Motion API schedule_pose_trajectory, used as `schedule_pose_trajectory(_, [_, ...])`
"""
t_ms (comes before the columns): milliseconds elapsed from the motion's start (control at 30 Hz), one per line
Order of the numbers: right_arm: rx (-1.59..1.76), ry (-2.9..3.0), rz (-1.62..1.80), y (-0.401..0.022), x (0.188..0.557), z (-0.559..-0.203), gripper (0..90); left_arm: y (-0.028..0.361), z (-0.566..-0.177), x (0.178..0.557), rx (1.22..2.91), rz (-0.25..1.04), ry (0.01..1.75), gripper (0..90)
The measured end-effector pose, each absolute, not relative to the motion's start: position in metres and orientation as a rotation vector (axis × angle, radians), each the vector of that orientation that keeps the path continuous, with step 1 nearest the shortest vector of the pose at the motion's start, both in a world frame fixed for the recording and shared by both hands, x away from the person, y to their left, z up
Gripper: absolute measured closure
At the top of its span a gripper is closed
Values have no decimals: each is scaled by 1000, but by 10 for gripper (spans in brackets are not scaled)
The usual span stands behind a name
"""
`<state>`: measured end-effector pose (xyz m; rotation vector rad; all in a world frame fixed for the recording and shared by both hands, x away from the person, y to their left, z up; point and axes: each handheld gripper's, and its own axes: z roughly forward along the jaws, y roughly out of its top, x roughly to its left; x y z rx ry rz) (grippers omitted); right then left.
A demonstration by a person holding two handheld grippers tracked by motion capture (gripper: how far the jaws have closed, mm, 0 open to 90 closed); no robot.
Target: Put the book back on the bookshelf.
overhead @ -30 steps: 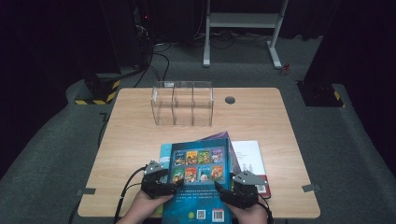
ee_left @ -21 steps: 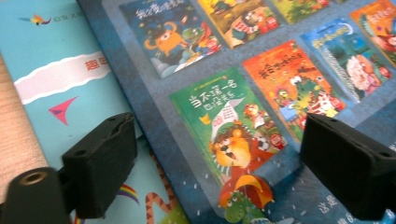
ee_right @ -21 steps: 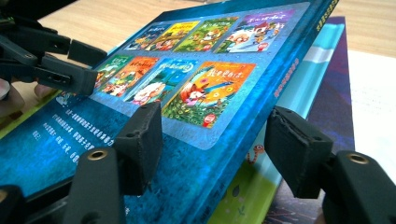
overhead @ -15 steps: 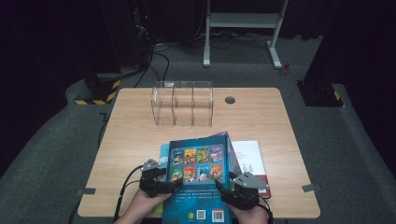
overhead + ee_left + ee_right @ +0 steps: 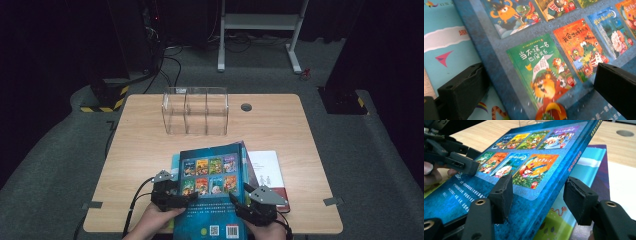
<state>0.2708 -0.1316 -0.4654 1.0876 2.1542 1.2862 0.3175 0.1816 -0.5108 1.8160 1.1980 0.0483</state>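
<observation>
A blue picture book [image 5: 212, 195] with small cover pictures is tilted up off the table, its far edge raised. My left gripper [image 5: 182, 197] straddles its left edge. Its jaws have just been opening and stand wide, clear of the cover [image 5: 544, 62]. My right gripper [image 5: 245, 200] is at the spine side. Its jaws have just been closing and hold the book [image 5: 529, 157], one pad on the cover and the other beside the spine. A cyan book [image 5: 449, 37] lies underneath.
A white book with a red edge [image 5: 265, 170] lies to the right, partly under the stack. A clear three-bay organiser [image 5: 195, 112] stands at the back of the wooden table [image 5: 145, 145], with a cable hole [image 5: 245, 107] beside it.
The blue book's raised far edge has dropped slightly and it lies a little squarer. Both hands keep their places at its near corners.
</observation>
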Motion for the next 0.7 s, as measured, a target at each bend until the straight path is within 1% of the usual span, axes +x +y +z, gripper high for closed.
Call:
schedule_pose_trajectory(67, [1076, 2145, 1293, -131, 269, -465, 447, 183, -510, 318, 1813, 23, 1198, 0])
schedule_pose_trajectory(167, [1069, 2136, 1296, -132, 269, -464, 463, 185, -510, 319, 1805, -10, 1198, 0])
schedule_pose_trajectory(233, [1072, 2137, 1290, -132, 269, -465, 469, 186, -509, 318, 1803, -14, 1174, 25])
schedule_pose_trajectory(267, [1078, 2137, 1294, -132, 269, -465, 469, 186, -508, 316, 1798, -2, 1164, 65])
schedule_pose_trajectory(400, [1088, 2138, 1297, -132, 269, -464, 475, 184, -502, 311, 1788, 60, 1173, 89])
schedule_pose_trajectory(500, [1094, 2127, 1293, -131, 268, -462, 491, 187, -496, 306, 1743, 99, 1184, 145])
schedule_pose_trajectory(567, [1104, 2101, 1324, -131, 267, -459, 529, 187, -490, 303, 1741, 133, 1175, 154])
schedule_pose_trajectory(700, [1105, 2061, 1339, -129, 264, -450, 554, 188, -482, 301, 1726, 173, 1169, 157])
